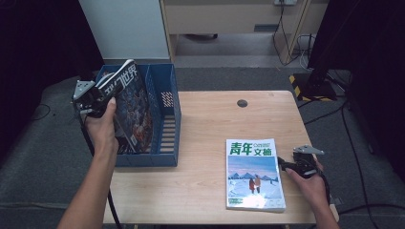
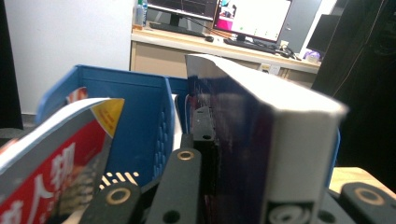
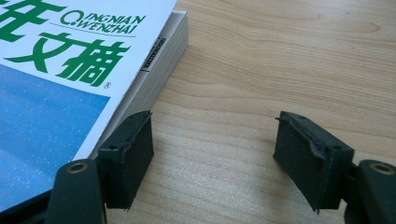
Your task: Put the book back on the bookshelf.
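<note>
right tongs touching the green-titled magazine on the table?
Cannot tell. In the right gripper view the right tongs stand open, one pad right against the green-titled magazine at its edge, with no clear gap or contact visible.

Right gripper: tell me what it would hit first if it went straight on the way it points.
Most likely the stack of magazines. The right gripper points left across the table, jaws open, and in the right gripper view one jaw already sits beside the stack's edge; bare wood lies between the jaws.
</note>
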{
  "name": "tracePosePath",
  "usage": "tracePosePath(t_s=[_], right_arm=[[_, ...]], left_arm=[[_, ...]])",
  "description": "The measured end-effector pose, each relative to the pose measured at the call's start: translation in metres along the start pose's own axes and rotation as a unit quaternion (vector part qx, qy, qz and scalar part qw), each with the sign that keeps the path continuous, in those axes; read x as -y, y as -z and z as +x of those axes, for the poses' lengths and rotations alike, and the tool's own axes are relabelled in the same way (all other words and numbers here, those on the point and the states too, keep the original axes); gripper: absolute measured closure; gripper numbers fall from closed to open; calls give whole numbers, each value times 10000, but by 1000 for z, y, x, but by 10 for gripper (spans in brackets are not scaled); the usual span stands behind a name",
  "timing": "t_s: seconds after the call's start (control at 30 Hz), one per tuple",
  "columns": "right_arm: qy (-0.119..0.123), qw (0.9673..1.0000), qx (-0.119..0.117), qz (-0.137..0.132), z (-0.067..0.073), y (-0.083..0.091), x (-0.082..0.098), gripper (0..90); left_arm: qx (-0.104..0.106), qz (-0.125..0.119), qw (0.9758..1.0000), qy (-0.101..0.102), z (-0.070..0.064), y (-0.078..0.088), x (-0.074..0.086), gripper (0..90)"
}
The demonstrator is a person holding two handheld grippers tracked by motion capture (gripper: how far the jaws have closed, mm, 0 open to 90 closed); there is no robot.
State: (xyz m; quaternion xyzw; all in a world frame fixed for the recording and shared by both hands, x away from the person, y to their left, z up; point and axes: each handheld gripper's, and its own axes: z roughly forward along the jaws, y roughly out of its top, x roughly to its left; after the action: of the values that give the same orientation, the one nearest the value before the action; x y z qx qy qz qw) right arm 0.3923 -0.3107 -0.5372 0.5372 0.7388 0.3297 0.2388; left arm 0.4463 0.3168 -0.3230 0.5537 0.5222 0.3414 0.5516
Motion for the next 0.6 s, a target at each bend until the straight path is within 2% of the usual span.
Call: tracePosePath(t_s=[0.4, 0.6], right_arm=[[0, 10000, -2, 0, 0, 0, 0, 280], [-3, 10000, -3, 1, 0, 0, 0, 280]], left_arm=[[-49, 44, 10000, 37, -9, -15, 14, 819], [-20, 12, 10000, -65, -13, -18, 15, 818]])
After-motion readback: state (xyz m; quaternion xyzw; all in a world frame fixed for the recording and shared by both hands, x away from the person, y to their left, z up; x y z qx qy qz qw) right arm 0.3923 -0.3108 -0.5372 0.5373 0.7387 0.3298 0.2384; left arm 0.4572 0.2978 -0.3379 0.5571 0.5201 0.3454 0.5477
